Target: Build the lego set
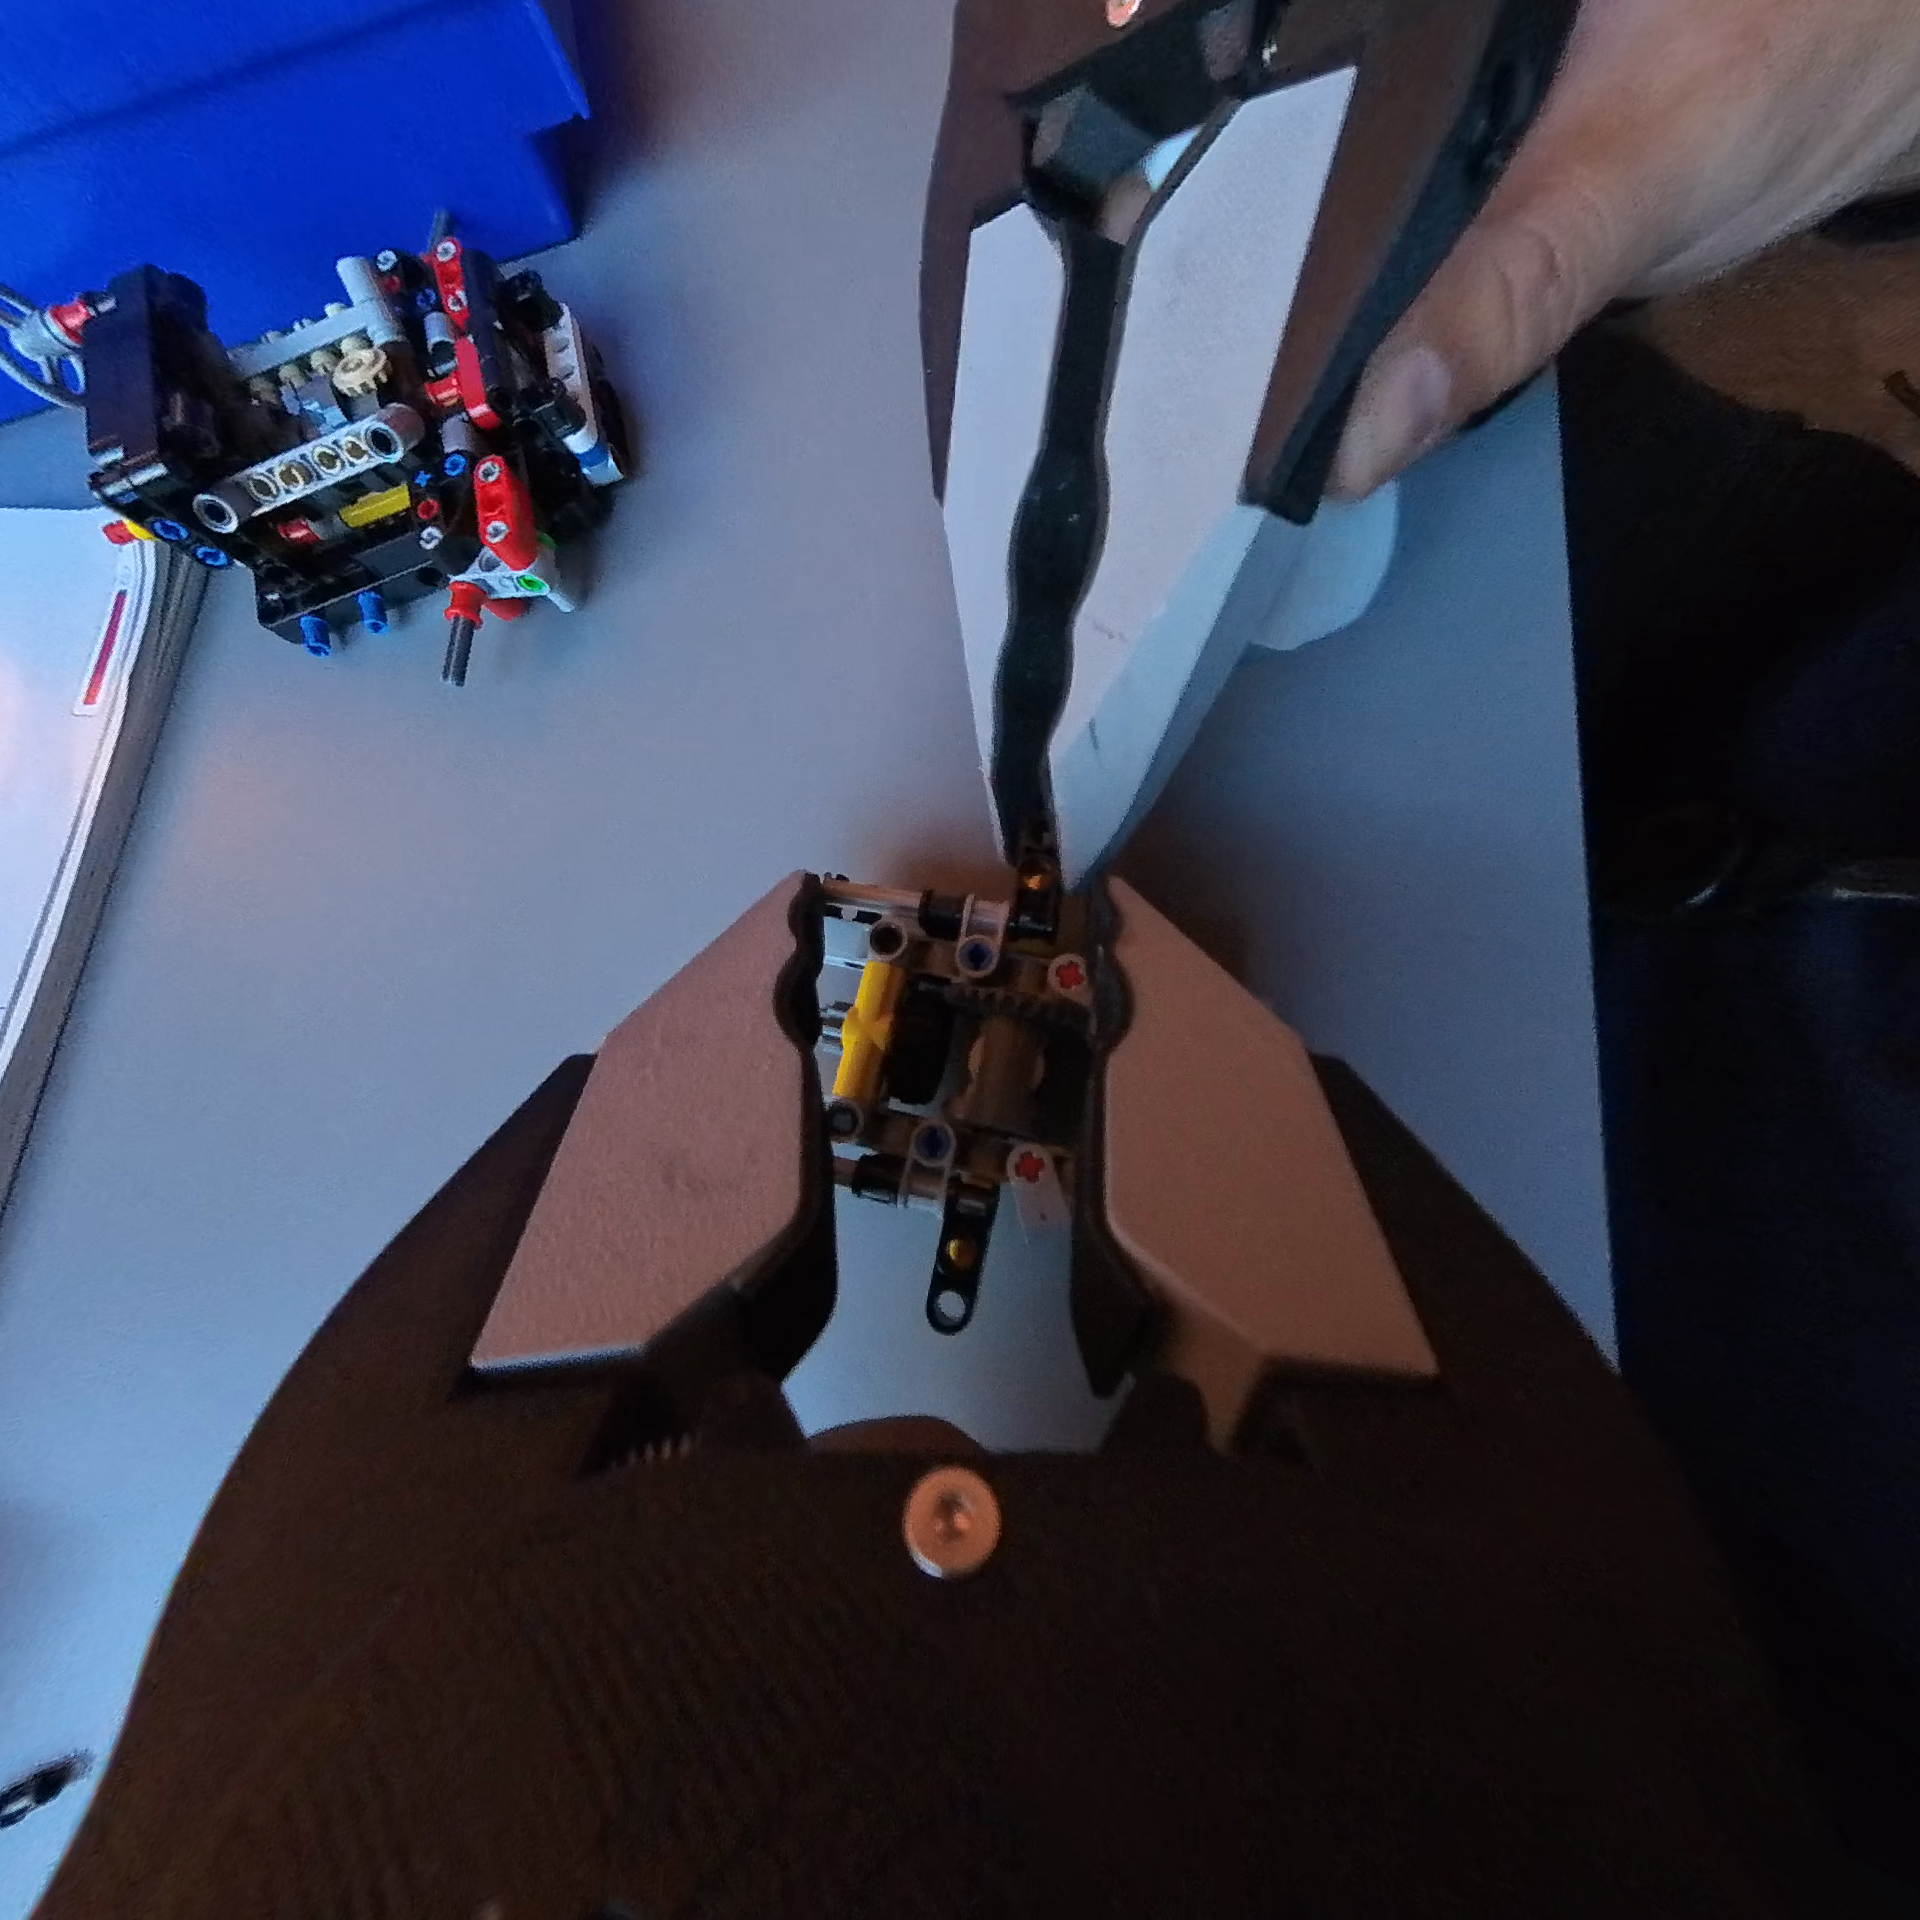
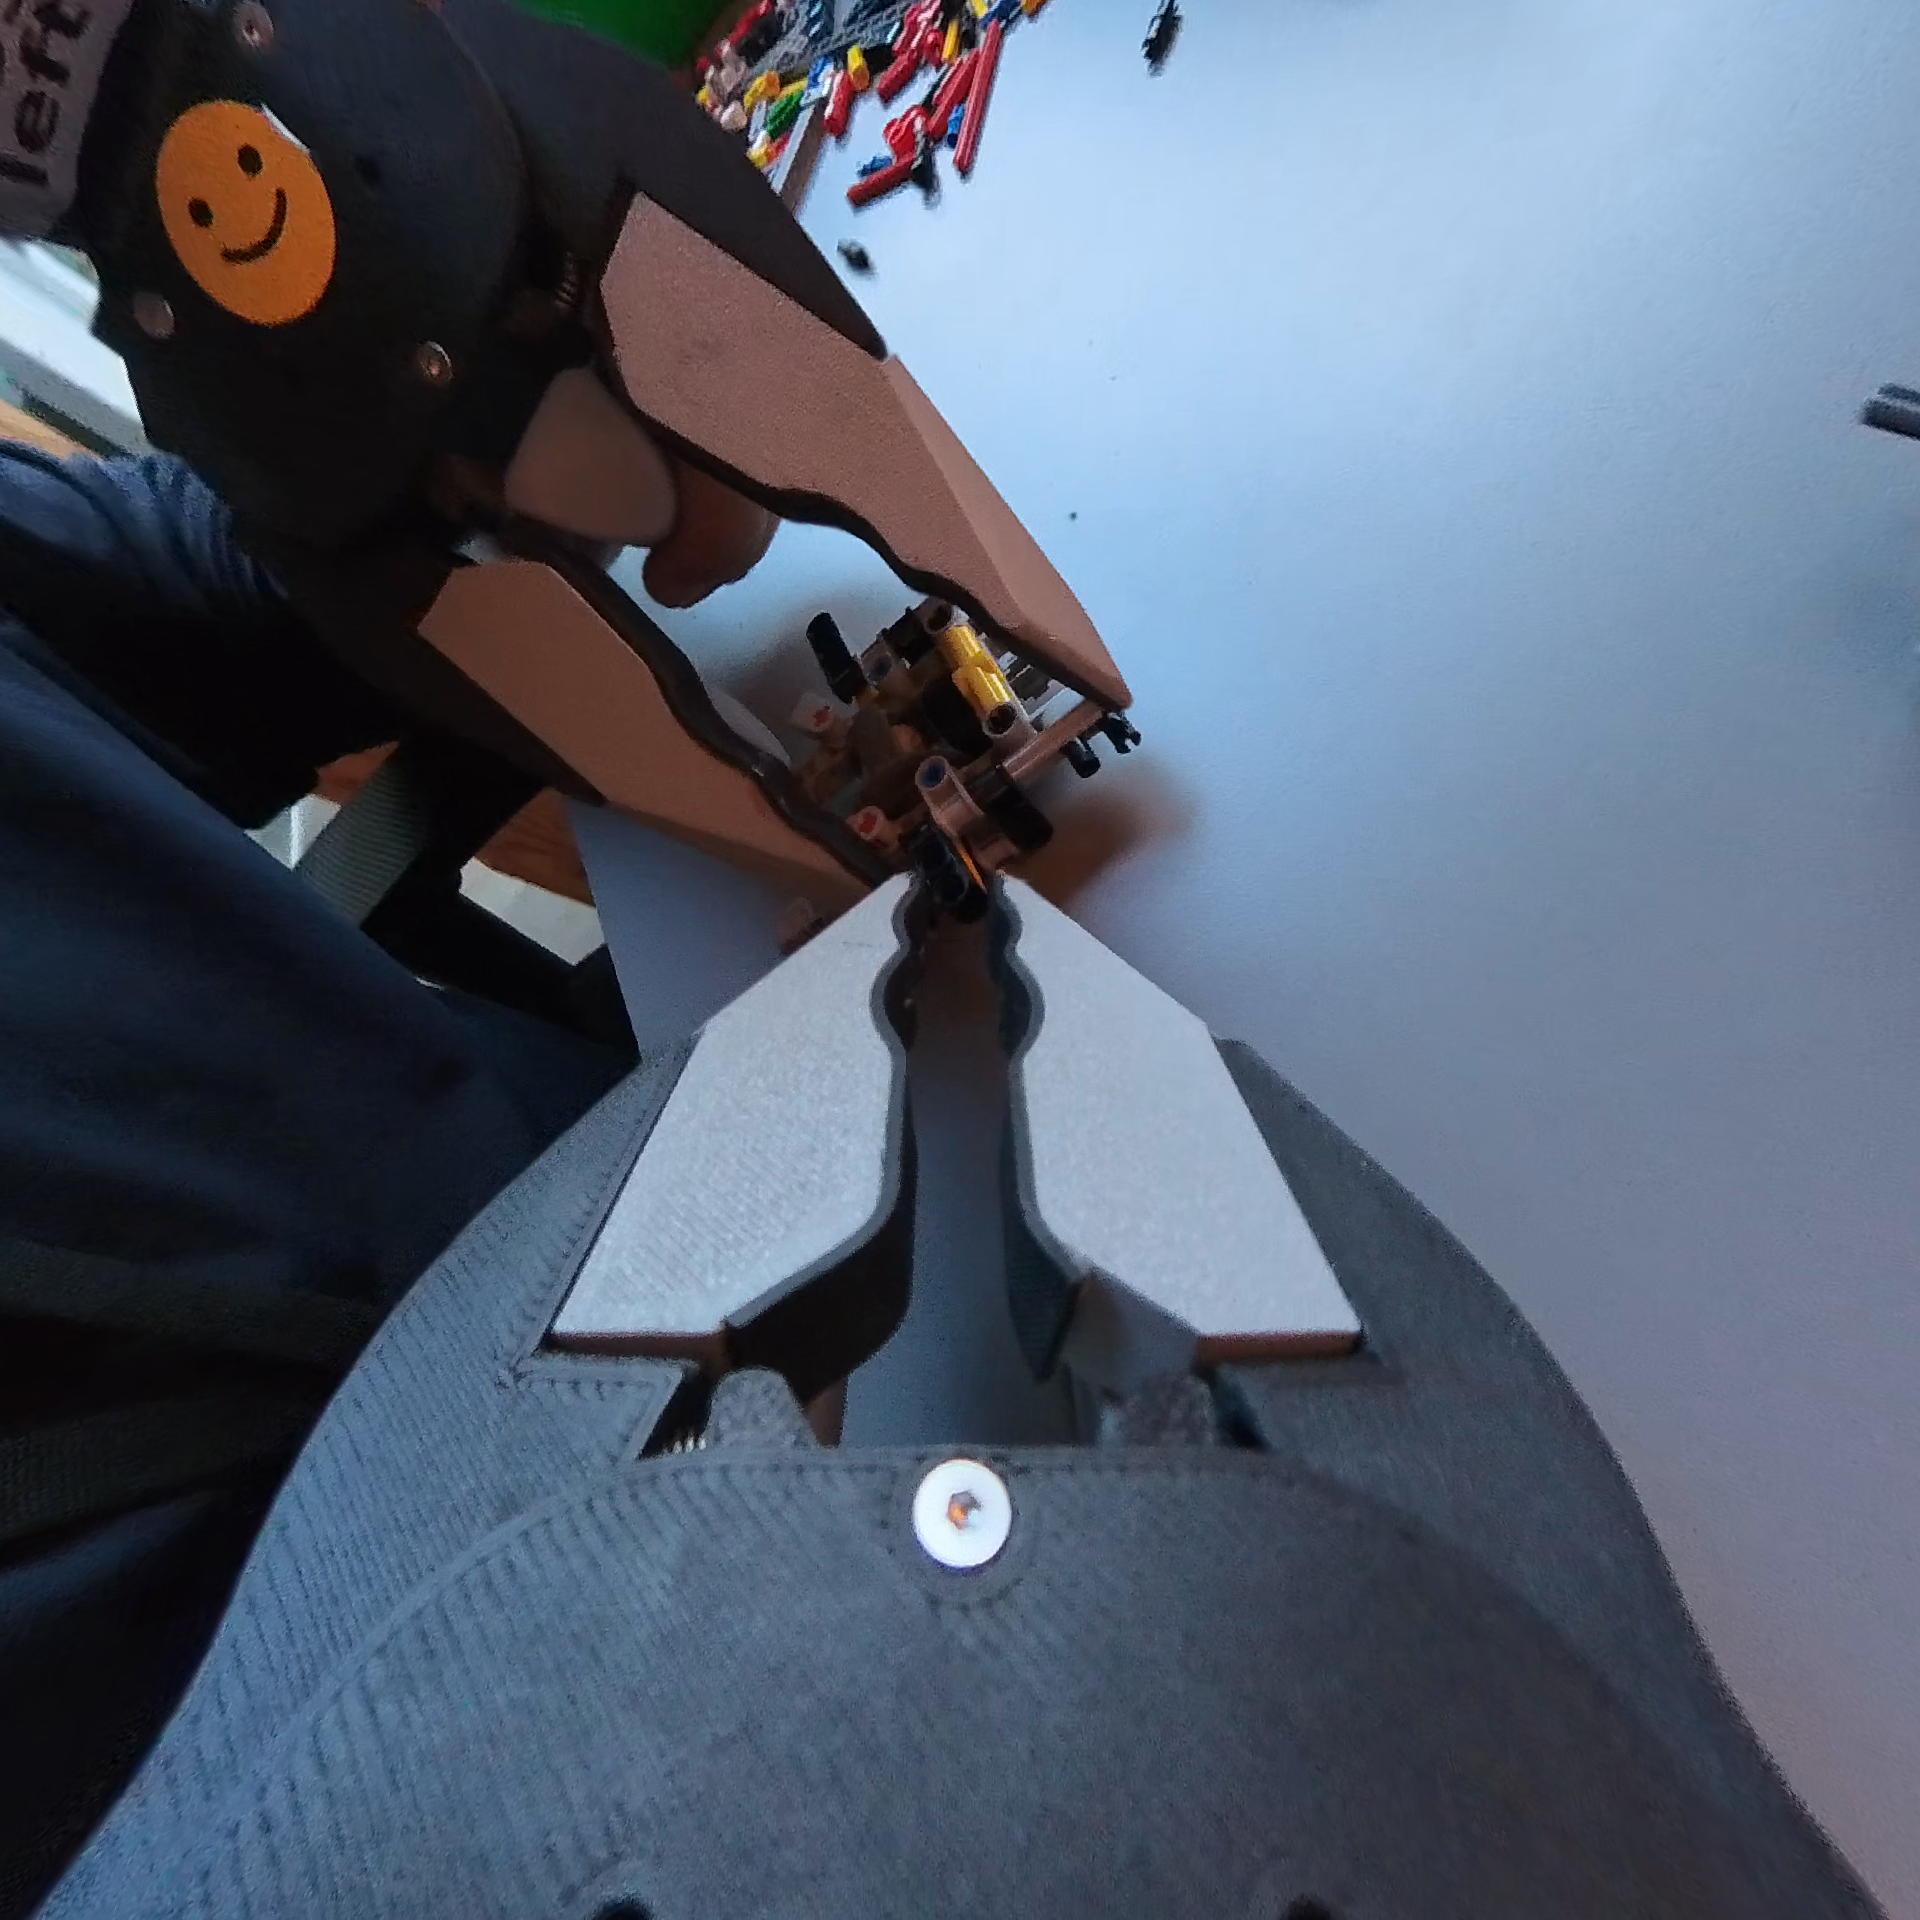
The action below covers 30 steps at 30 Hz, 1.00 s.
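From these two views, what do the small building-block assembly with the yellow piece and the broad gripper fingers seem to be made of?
Small assembly clamped in the left gripper: looks like moulded plastic, with glossy, evenly coloured pins and beams. Left gripper fingers: probably printed plastic, matt and grainy. Right gripper, shut on a black beam: its body shows fine layer lines, suggesting printing.

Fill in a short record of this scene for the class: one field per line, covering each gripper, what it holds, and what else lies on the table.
Left gripper: fingers closed on the two sides of a small brick assembly with a yellow piece, held above the table.
Right gripper: fingers nearly together, pinching a small black link at the assembly's corner.
Larger brick model: on the table, far left, apart from both grippers.
Blue bin: behind that model.
Loose bricks: scattered pile at the far table edge.
Hand: gripping the right gripper's body.
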{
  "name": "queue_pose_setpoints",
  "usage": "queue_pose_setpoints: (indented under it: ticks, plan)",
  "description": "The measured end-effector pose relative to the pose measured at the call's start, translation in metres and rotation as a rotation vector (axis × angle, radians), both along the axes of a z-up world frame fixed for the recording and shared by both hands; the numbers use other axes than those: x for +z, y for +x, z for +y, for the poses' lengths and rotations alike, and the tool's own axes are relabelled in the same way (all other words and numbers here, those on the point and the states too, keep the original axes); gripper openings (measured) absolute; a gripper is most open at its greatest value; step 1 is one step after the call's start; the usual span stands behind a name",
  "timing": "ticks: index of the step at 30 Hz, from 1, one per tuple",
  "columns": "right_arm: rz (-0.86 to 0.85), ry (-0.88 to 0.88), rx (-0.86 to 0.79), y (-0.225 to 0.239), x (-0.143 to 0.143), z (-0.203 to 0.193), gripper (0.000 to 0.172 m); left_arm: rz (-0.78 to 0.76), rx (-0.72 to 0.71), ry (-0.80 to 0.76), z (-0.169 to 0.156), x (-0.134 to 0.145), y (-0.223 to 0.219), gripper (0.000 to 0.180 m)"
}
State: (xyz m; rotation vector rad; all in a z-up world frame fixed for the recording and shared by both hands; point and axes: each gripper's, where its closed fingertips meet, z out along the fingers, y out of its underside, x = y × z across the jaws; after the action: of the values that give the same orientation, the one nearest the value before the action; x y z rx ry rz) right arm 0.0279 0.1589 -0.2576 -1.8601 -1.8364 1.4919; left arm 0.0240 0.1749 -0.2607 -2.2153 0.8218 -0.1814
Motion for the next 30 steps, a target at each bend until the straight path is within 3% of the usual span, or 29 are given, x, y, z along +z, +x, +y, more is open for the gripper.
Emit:
queue_pose_setpoints:
  ticks: [4, 10, 14, 19, 23, 30]
  plan:
    - [-0.001, 0.018, 0.037, 0.000, -0.001, -0.002, 0.008, 0.011, -0.013, -0.021, -0.003, 0.000, -0.001, 0.051]
    - [0.010, 0.003, 0.020, -0.002, 0.001, 0.003, 0.008, -0.065, -0.026, -0.066, -0.012, 0.012, -0.008, 0.070]
    - [0.014, -0.003, 0.021, -0.004, 0.002, 0.004, 0.008, -0.048, -0.014, -0.048, -0.017, 0.019, -0.026, 0.070]
    - [0.006, 0.003, 0.040, -0.005, 0.001, 0.003, 0.008, -0.048, -0.026, -0.090, -0.021, 0.006, -0.022, 0.070]
    - [0.005, 0.002, 0.050, -0.005, 0.000, 0.002, 0.008, -0.036, -0.043, -0.071, -0.017, 0.004, -0.017, 0.057]
    - [-0.020, 0.010, 0.042, -0.006, -0.003, 0.008, 0.009, -0.056, -0.010, -0.066, -0.010, 0.004, -0.016, 0.059]
